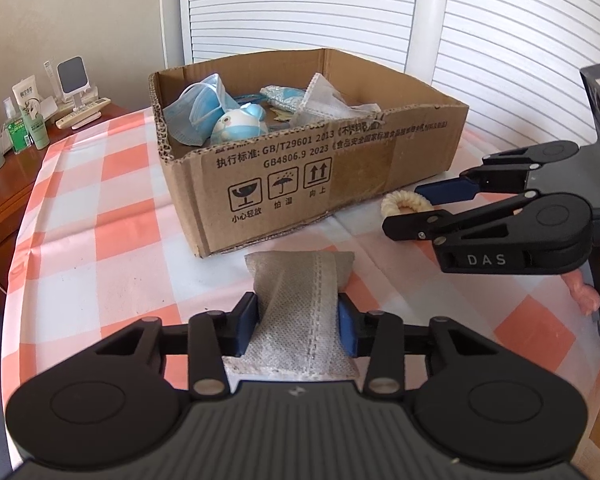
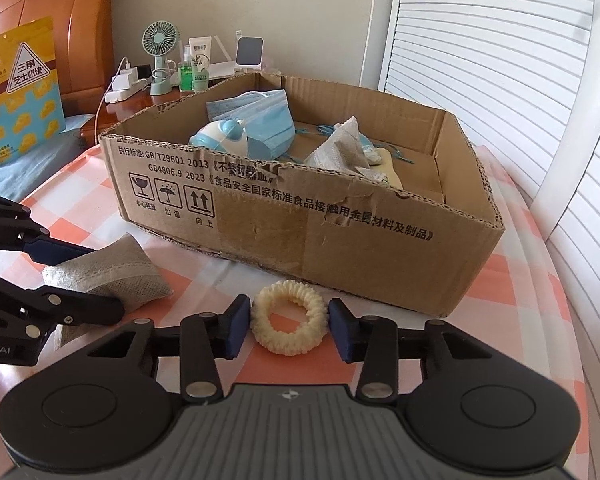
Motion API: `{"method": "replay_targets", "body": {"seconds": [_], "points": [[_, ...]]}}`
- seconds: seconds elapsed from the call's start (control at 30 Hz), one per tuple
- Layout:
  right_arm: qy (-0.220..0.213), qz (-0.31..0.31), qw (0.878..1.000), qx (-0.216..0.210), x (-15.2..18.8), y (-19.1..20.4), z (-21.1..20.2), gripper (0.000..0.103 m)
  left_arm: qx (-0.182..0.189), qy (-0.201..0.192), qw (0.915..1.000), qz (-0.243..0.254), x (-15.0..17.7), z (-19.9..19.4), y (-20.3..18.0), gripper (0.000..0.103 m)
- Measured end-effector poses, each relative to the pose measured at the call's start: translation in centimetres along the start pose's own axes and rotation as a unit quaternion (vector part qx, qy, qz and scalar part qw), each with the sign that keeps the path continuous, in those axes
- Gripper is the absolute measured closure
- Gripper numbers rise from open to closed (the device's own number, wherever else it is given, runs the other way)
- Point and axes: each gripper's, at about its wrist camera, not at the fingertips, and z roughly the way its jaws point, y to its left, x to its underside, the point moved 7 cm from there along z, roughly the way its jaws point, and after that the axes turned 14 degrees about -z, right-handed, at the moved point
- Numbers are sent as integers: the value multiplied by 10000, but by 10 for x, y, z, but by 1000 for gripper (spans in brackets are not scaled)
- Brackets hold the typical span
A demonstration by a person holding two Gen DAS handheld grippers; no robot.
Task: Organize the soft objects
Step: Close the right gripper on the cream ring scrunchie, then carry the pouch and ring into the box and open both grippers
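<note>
Nightstand clutter (image 1: 28, 120) far left. My left gripper (image 1: 296, 320) clamped on grey fabric pouch (image 1: 300, 284), over checked tablecloth (image 1: 100, 208). Cardboard box (image 1: 300, 184) w/ masks (image 1: 198, 110) stands directly ahead. My right gripper (image 2: 288, 328) open, jaws astride cream scrunchie (image 2: 288, 326), just beside box front.

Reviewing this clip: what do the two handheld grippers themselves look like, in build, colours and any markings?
Both match: the left gripper and the right gripper are matte black linkage jaws with silver pivot pins, dark blue fingertip pads, two round discs and a ribbed grey body bearing a small white emblem. Seen side-on, the right one shows white "DAS" lettering. No cables visible. Bare fingertips of the right hand show; no sleeve visible.
</note>
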Motion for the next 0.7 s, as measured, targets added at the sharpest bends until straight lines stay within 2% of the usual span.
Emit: {"method": "replay_targets", "body": {"seconds": [0.4, 0.53, 0.7], "points": [[-267, -111, 9996, 21, -9, -4, -42, 59, 38, 0, 10000, -30, -5, -20, 2, 68], [-477, -232, 9986, 11, -19, -7, -66, 59, 107, -11, 9999, 19, -8, -33, -1, 68], [-743, -377, 9962, 237, -40, -26, -87, 59, 248, -46, 9995, 173, -13, -52, -6, 68]]}}
